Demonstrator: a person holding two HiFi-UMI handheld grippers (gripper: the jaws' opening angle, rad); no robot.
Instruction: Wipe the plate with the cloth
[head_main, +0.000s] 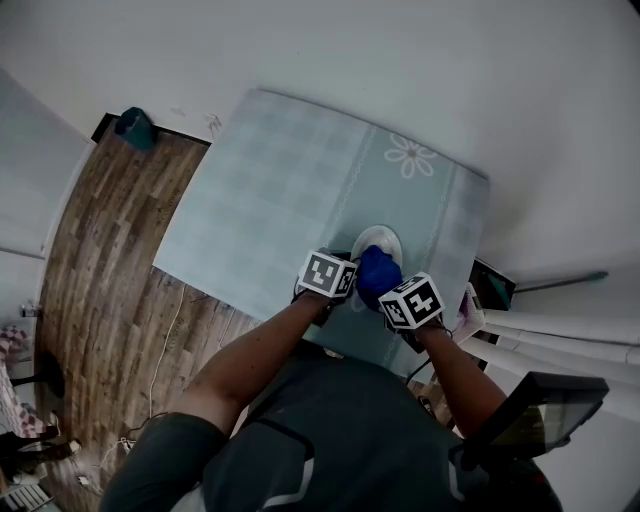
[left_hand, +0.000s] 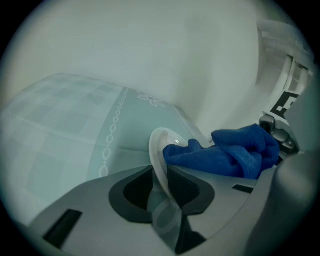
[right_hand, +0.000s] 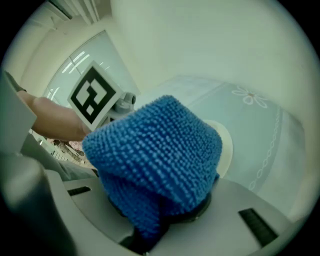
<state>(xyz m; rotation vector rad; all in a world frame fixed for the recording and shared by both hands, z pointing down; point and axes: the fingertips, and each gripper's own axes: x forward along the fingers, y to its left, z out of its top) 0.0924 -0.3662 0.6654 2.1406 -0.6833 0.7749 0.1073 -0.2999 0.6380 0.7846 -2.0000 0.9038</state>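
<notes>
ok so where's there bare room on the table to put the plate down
The checked left part of the tablecloth is bare, up to the chain-pattern stripe, and so is the far strip around the flower print. The near edge is crowded: the left gripper grips the plate there and the right gripper holds the cloth on it.

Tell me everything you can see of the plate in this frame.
The plate is small, round, white and glossy, with a shallow rim. It stands nearly on edge, its lower rim clamped between the left gripper's fingers, over the pale patterned tablecloth. The blue cloth presses against its face.
</notes>
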